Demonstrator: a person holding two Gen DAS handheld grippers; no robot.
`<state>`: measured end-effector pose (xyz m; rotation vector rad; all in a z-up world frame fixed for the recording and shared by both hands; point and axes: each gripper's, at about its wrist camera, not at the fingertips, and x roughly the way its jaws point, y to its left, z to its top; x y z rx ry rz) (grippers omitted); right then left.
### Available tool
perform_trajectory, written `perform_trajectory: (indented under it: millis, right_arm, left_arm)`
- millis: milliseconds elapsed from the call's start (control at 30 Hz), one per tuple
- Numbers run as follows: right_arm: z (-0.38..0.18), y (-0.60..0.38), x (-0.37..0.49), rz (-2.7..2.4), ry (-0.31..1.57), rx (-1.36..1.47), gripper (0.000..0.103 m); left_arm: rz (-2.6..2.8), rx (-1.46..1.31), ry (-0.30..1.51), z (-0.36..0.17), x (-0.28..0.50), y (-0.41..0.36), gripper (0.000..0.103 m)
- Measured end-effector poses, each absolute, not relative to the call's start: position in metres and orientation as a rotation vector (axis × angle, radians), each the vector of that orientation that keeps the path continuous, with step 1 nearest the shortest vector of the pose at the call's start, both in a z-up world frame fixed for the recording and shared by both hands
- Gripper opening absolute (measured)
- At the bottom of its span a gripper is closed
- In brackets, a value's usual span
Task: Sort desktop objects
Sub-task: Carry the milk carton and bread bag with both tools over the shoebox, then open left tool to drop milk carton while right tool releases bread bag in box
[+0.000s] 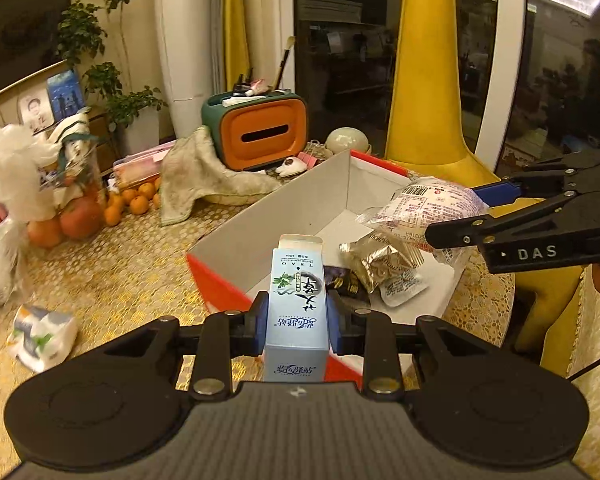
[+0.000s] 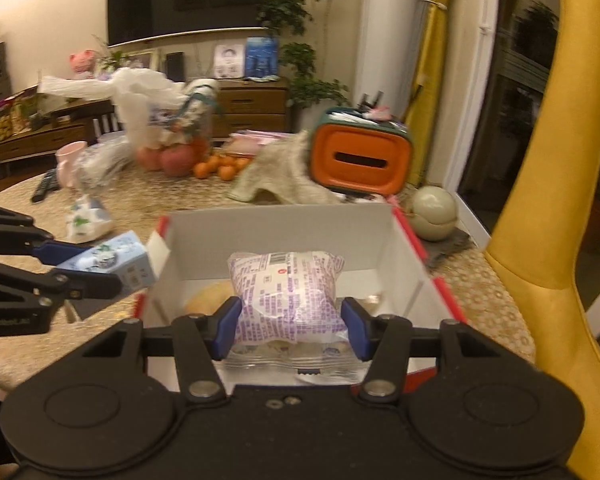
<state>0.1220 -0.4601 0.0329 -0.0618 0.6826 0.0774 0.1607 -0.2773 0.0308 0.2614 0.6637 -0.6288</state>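
My left gripper [image 1: 296, 320] is shut on a light blue carton [image 1: 296, 312] and holds it at the near rim of the red and white cardboard box [image 1: 300, 196]. It shows from the side in the right wrist view [image 2: 112, 264]. My right gripper [image 2: 292, 326] is shut on a clear snack bag with purple print [image 2: 288, 296], held over the box [image 2: 280, 224]. In the left wrist view the bag [image 1: 432, 204] hangs from that gripper [image 1: 452, 224] above several wrapped snacks [image 1: 380, 264] lying in the box.
An orange and green tissue box [image 1: 260, 132] stands behind the box with a beige cloth [image 1: 196, 176] draped beside it. Oranges [image 1: 132, 200], apples and plastic bags sit far left. A tissue pack [image 1: 40, 336] lies near left. A yellow chair [image 2: 556, 200] stands right.
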Motion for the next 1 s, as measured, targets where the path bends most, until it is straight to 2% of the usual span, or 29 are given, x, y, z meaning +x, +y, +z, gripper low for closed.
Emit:
perform_trajectory:
  millis: [400, 1000]
  right_arm:
    - [0.001, -0.498, 0.161, -0.006, 0.722, -0.033, 0.054]
    - [-0.033, -0.509, 0.221, -0.047, 0.793, -0.054, 0.054]
  left_arm:
    - [-0.663, 0.325, 0.719, 0.006, 0.19, -0.33, 0.027]
    - [-0.692, 0.354, 0.818, -0.031, 0.221, -0.356, 0.027]
